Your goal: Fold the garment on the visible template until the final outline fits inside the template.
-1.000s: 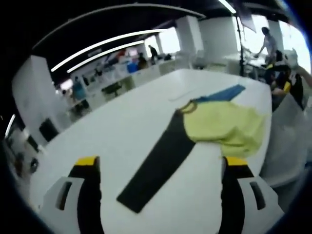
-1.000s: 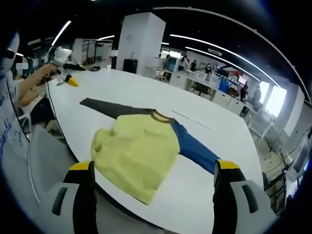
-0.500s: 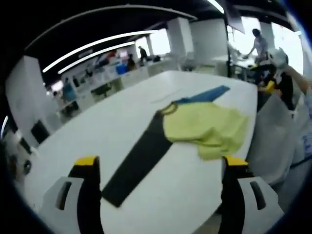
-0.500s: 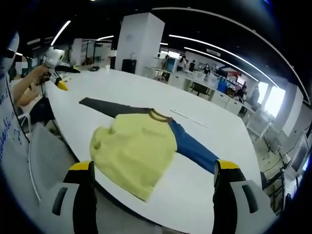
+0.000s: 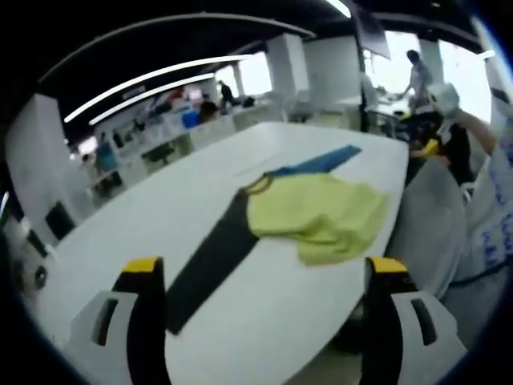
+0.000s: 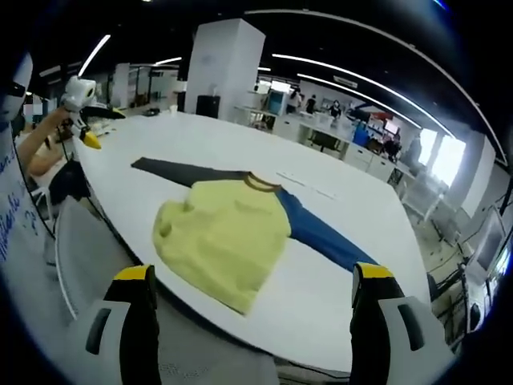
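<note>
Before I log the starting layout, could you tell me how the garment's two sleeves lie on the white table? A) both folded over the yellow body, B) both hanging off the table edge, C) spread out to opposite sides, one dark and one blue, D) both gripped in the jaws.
C: the dark sleeve and the blue sleeve stretch flat to opposite sides of the yellow body on the table.

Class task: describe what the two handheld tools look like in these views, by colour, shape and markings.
Each tool, left and right, has two black jaws with yellow tips, set on pale grey bodies with a dark slot. The person wears a white top with blue writing.
</note>
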Demonstrator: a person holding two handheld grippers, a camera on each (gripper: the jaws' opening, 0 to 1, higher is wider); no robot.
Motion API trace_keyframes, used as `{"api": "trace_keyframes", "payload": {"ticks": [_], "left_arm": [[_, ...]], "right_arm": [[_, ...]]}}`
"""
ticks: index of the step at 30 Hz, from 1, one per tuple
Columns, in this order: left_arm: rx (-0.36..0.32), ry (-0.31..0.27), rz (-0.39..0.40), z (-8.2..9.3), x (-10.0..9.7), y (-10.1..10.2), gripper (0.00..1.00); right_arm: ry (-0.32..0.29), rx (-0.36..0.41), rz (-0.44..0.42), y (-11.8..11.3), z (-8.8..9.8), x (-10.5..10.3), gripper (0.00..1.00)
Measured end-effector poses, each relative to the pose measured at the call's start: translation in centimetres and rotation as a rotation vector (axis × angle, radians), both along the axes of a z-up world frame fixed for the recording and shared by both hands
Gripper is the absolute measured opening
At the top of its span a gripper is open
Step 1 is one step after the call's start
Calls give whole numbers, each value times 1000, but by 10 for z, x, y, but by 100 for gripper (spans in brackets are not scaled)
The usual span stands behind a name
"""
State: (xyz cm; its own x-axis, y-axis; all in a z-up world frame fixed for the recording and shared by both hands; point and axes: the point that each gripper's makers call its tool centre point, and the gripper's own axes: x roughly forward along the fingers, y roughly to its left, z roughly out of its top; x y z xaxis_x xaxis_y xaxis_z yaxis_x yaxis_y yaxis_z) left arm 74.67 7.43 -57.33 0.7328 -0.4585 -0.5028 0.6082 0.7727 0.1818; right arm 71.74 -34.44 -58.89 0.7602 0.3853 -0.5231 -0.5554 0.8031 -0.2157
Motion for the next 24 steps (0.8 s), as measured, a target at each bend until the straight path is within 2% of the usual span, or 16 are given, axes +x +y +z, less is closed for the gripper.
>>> {"api": "trace_keyframes", "payload": {"ticks": [4, 12, 24], "left_arm": [[-5, -14, 17, 4, -8, -4, 100], [0, -10, 36, 5, -24, -25, 100], [4, 5, 84, 8, -34, -61, 100]], "right_arm": [[-7, 4, 7, -5, 4, 0, 100], [-18, 16, 48, -14, 7, 0, 100], [2, 31, 101, -41, 10, -1, 100]]}}
